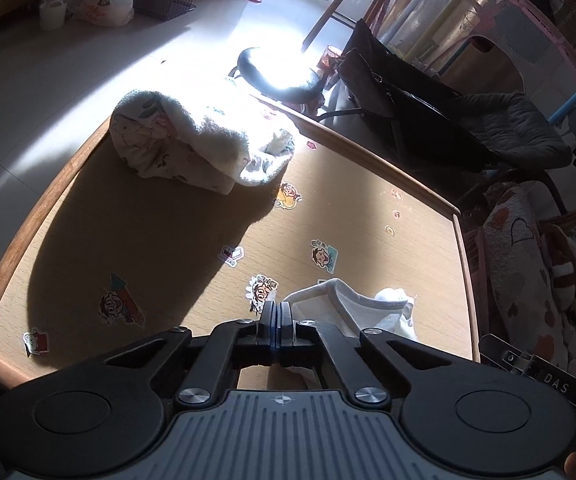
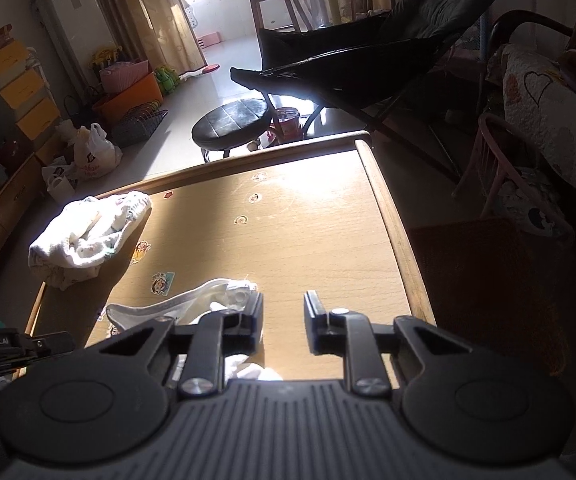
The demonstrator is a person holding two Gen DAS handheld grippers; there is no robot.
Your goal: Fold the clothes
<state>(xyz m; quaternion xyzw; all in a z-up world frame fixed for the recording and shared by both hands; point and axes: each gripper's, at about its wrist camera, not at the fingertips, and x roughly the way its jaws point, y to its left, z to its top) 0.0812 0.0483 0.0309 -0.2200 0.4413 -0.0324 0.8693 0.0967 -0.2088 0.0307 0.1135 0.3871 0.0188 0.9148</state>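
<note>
Jaws: your left gripper [image 1: 275, 312] pinched together, right gripper [image 2: 283, 308] apart and empty.
One bundle [image 1: 203, 144] sits at the desk's [image 1: 167, 240] far corner; the white garment [image 2: 191, 304] near you lies unfolded.

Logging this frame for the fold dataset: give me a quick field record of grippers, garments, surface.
surface: wooden table with cartoon stickers
near garment: white garment, crumpled at near edge
far garment: folded patterned garment, far left corner
left gripper: jaws shut; white garment right beside them, pinch not confirmable
right gripper: jaws open, empty, beside the white garment
fold state: white garment not yet folded
</note>
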